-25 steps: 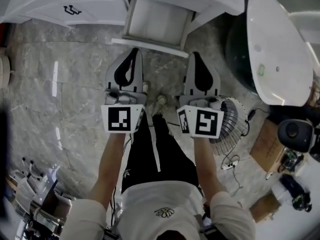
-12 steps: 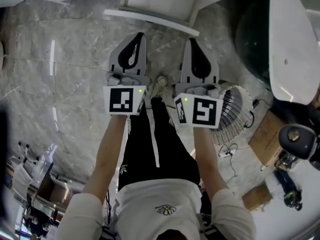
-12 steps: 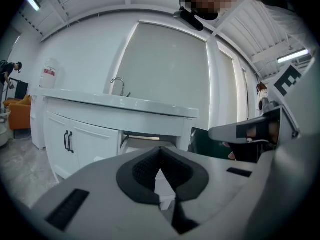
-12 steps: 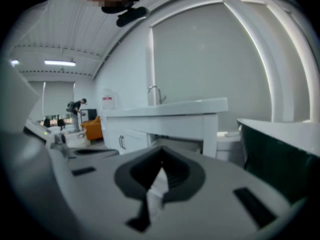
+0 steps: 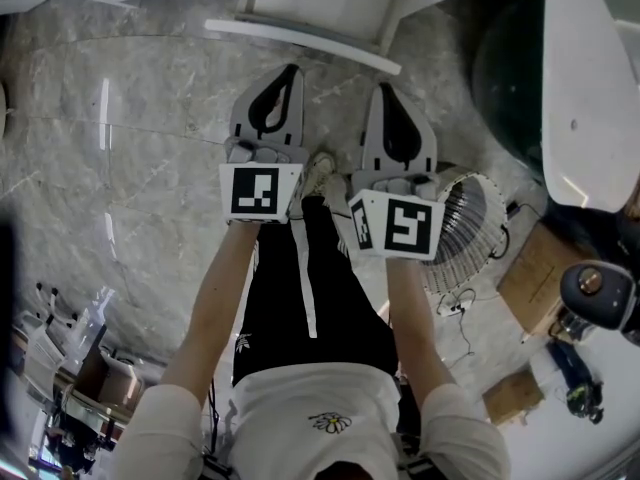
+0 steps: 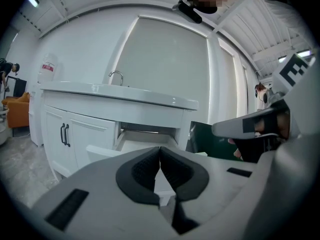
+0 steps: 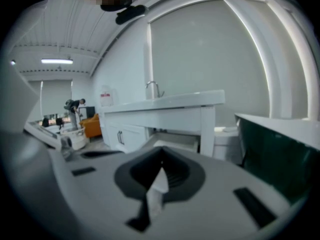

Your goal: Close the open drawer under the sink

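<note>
The open white drawer (image 5: 300, 44) juts out of the sink cabinet at the top of the head view. My left gripper (image 5: 293, 69) and right gripper (image 5: 386, 89) hang side by side just short of its front edge, touching nothing. Both point at the drawer and are shut with nothing between the jaws. The left gripper view has the left gripper (image 6: 160, 149) with its pads pressed together, the drawer (image 6: 100, 152) sticking out beyond it below the countertop. In the right gripper view the right gripper (image 7: 161, 160) has its tips together in front of the drawer (image 7: 176, 145).
Cabinet doors with black handles (image 6: 64, 134) stand left of the drawer, a tap (image 6: 116, 76) above. To the right are a dark green tub (image 5: 505, 68) and a white oval lid (image 5: 590, 78). A wire-guard heater (image 5: 463, 240) and cardboard (image 5: 535, 278) lie on the marble floor.
Both grippers have sunk lower, still side by side and shut. The drawer has slid toward the top of the head view. In the last half second little has moved.
</note>
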`<state>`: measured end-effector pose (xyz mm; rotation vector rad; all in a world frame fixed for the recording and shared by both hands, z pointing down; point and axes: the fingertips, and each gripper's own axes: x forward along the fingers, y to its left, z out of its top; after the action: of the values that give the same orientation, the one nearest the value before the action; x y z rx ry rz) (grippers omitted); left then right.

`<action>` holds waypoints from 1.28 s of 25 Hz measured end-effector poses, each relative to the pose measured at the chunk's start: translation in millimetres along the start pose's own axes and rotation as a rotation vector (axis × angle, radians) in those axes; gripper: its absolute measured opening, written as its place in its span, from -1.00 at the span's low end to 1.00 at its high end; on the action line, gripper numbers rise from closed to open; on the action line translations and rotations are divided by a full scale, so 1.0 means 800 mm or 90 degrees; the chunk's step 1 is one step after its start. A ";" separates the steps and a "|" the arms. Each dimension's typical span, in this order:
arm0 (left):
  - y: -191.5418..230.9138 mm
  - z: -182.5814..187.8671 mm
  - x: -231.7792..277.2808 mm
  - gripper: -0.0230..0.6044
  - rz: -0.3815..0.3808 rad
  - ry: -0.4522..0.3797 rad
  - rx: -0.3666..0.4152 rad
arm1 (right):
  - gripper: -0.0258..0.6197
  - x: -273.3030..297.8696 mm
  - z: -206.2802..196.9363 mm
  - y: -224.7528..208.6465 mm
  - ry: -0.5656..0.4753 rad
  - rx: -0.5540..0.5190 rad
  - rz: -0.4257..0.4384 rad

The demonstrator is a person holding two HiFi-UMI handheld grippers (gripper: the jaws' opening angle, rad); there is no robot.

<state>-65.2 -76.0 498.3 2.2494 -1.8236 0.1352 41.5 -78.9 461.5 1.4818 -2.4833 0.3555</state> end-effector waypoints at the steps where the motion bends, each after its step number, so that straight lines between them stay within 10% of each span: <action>1: -0.002 -0.006 0.002 -0.85 -0.003 0.006 0.003 | -0.83 -0.002 -0.004 -0.001 0.006 0.001 -0.002; 8: 0.013 -0.073 0.039 -0.19 -0.034 0.067 -0.082 | -0.83 0.000 -0.021 0.007 0.029 0.002 0.002; 17: 0.034 -0.161 0.085 -0.15 -0.017 0.177 -0.052 | -0.83 0.003 -0.043 0.012 0.059 -0.001 0.018; 32: 0.041 -0.178 0.102 -0.48 -0.015 0.203 -0.007 | -0.83 0.022 -0.075 -0.012 0.096 0.005 -0.004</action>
<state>-68.0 -125.4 658.2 2.0978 -1.6242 0.4505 45.7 -78.5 524.7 1.4103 -2.3613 0.4597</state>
